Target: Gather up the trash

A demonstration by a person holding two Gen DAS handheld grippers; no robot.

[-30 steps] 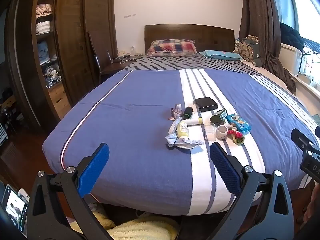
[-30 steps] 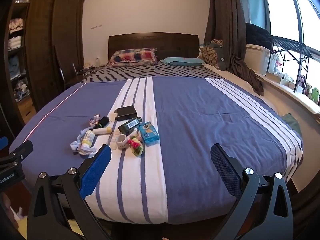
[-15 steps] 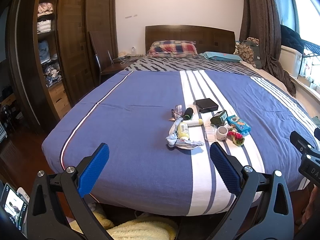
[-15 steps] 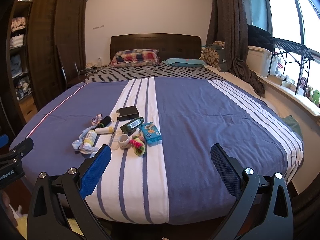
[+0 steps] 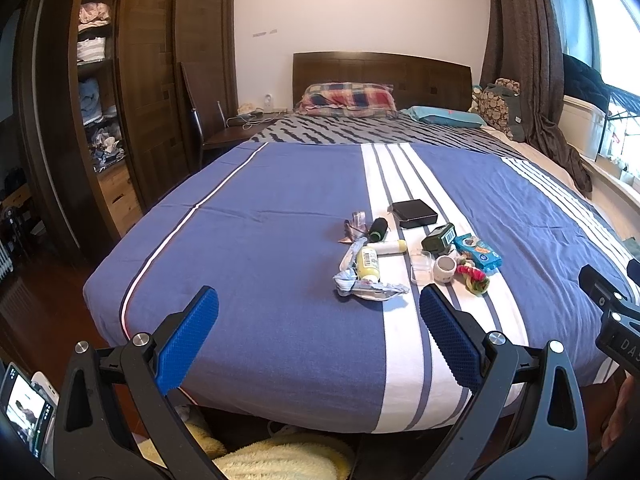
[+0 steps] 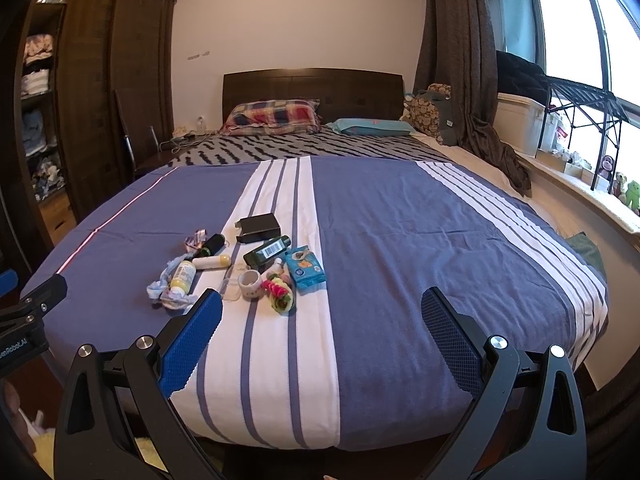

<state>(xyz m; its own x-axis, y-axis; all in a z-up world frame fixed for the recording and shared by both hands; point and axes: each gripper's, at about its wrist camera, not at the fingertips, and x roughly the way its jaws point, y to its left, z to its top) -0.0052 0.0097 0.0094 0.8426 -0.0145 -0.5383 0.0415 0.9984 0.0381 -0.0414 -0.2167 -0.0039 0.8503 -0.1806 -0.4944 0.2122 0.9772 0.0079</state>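
Note:
A cluster of small items lies on the blue striped bedspread (image 5: 260, 264): a crumpled wrapper (image 5: 370, 286), a yellow bottle (image 5: 367, 262), a black box (image 5: 414, 213), a dark green bottle (image 5: 439, 237), a blue snack packet (image 5: 478, 252), a small white cup (image 5: 445, 267) and a pink-green scrunchie (image 5: 474, 278). The same cluster shows in the right wrist view, with the wrapper (image 6: 170, 294) and the packet (image 6: 305, 267). My left gripper (image 5: 318, 334) is open and empty, short of the cluster. My right gripper (image 6: 322, 338) is open and empty, to the cluster's right.
A dark wardrobe (image 5: 132, 92) with open shelves stands left of the bed. A wooden headboard (image 5: 380, 72) and plaid pillow (image 5: 348, 96) are at the far end. A curtain (image 6: 460, 60) and window ledge (image 6: 580, 184) run along the right. A yellow fluffy rug (image 5: 280, 456) lies below the bed's foot.
Both grippers have moved slightly forward toward the bed; the cluster sits a little closer in view. Both stay open and empty.

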